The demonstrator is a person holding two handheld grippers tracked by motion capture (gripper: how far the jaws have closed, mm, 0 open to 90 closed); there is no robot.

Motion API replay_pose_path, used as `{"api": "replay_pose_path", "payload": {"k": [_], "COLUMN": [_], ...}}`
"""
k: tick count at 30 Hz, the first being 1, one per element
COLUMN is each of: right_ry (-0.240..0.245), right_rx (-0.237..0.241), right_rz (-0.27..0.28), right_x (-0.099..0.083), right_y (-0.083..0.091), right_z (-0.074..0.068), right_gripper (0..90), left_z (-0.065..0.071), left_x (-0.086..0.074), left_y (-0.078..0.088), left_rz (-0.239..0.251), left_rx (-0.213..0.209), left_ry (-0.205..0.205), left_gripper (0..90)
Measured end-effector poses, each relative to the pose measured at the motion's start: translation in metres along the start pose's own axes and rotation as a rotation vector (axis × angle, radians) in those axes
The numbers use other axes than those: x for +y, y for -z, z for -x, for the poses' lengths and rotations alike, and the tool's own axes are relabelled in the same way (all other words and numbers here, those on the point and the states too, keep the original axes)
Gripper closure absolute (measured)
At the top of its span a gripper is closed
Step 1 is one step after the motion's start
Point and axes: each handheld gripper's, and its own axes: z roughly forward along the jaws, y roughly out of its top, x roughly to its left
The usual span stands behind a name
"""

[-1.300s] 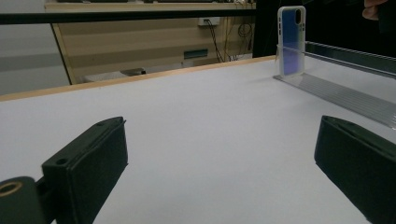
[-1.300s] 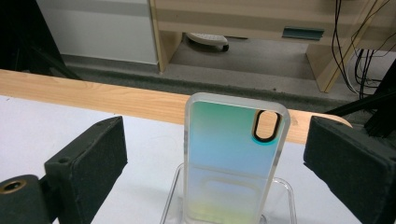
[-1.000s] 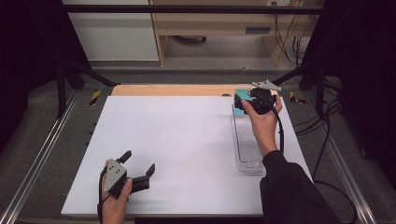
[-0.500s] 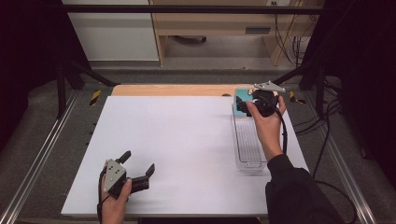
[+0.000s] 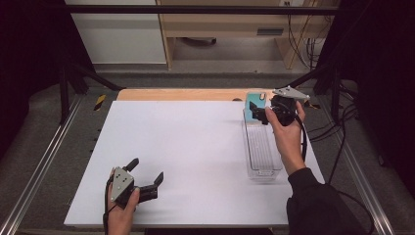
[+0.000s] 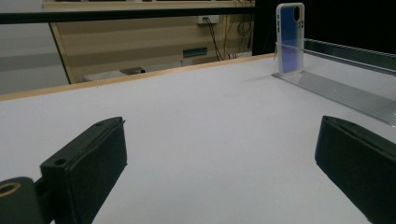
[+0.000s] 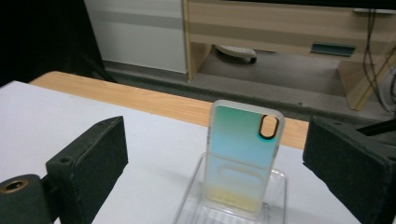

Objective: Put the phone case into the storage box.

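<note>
A teal-to-yellow phone case [image 5: 255, 104] stands upright at the far end of a clear ribbed rack [image 5: 263, 152] on the right of the white board. My right gripper [image 5: 259, 113] hovers just right of the case, open. In the right gripper view the case [image 7: 243, 158] stands in the rack [image 7: 205, 212] beyond the wide-apart jaws of the right gripper [image 7: 217, 142]; the jaws have just been closing a little with nothing between the pads. My left gripper [image 5: 146, 170] rests at the board's near left, open and empty. Past the left gripper [image 6: 219, 154] the case [image 6: 289, 39] shows far off.
The white board [image 5: 186, 147] lies on a wooden table whose edge [image 5: 181, 94] shows at the back. Metal rails run along both sides. Cables [image 5: 323, 132] trail at the right, and a yellow-black tool [image 5: 99, 102] lies off the board at the left.
My right gripper has drawn a little up and to the right, off the phone case, which now shows more fully and stays upright in the rack. The left gripper has kept still.
</note>
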Motion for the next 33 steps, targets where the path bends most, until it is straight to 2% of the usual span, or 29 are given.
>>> {"api": "replay_pose_path", "payload": {"k": [8,11,17,25,31,33], "right_ry": [-0.005,-0.006,-0.032,-0.026,-0.021,-0.016], "right_rx": [0.036,0.009,0.015,0.036,0.042,0.022], "right_rz": [0.018,0.051,0.113,0.156,0.191,0.214], "right_x": [-0.001,0.000,-0.001,-0.004,-0.011,-0.015], "right_y": [0.013,0.018,0.029,0.048,0.062,0.069], "right_z": [-0.003,-0.002,0.002,0.008,0.015,0.017], "right_gripper": [6.7,7.3,7.5,7.3,7.3,7.5], "left_z": [-0.001,-0.002,-0.005,-0.015,-0.023,-0.026], "left_x": [0.000,0.000,0.000,0.000,0.001,0.000], "left_y": [0.000,0.000,0.002,0.006,0.010,0.010], "left_rz": [0.000,0.000,0.005,0.017,-0.008,-0.010], "left_rx": [0.002,0.005,0.015,0.041,0.092,0.101], "left_ry": [0.000,0.003,0.013,0.038,-0.036,-0.033], "left_gripper": [1.8,1.7,1.8,1.8,1.4,1.3]}}
